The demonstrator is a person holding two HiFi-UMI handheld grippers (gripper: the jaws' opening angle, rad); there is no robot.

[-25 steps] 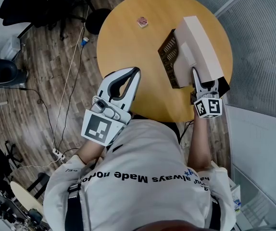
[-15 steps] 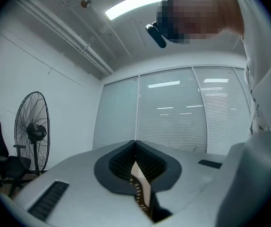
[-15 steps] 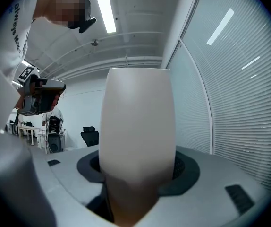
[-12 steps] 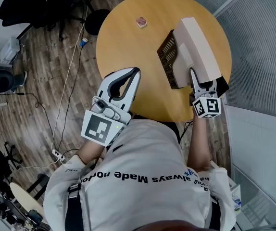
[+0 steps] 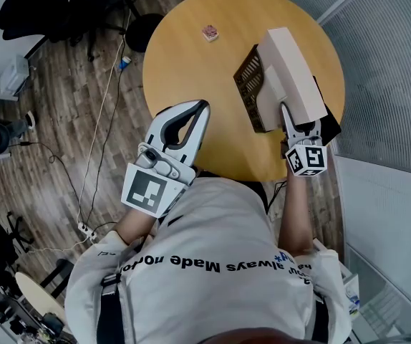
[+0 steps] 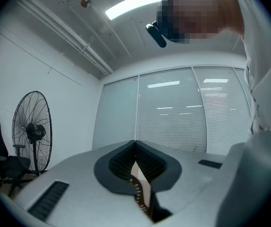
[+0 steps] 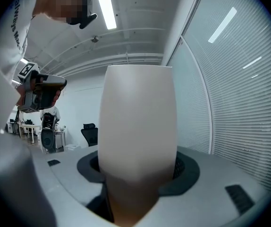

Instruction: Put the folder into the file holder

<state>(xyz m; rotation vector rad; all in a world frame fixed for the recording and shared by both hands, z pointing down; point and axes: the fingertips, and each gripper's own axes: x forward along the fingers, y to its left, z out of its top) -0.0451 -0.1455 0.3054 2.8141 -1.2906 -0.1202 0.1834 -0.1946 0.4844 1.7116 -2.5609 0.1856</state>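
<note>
The left tool (image 5: 202, 107) hangs above the near left edge of the round worktop (image 5: 191, 63), clenched on nothing, its tips pressed together, well apart from the task's things. A small object (image 5: 211, 32) lies alone on the far part of the worktop. Right of it stands the dark mesh file holder (image 5: 250, 84), and the beige folder (image 5: 288, 67) is directly at its right side and partly over it; I cannot tell if the lower edge is already inside a compartment. The folder is thick and box-like, so I judge it stiff, not fragile and rather light if it is empty, but its cover looks smooth and could slide between the pads. The right tool (image 5: 297, 120) is grasping the folder at its near end, the jaws standing wide around its thickness. Most of the folder reaches far beyond the tool, so I think this long end can sink or swing; a hold nearer the middle would be steadier.
</note>
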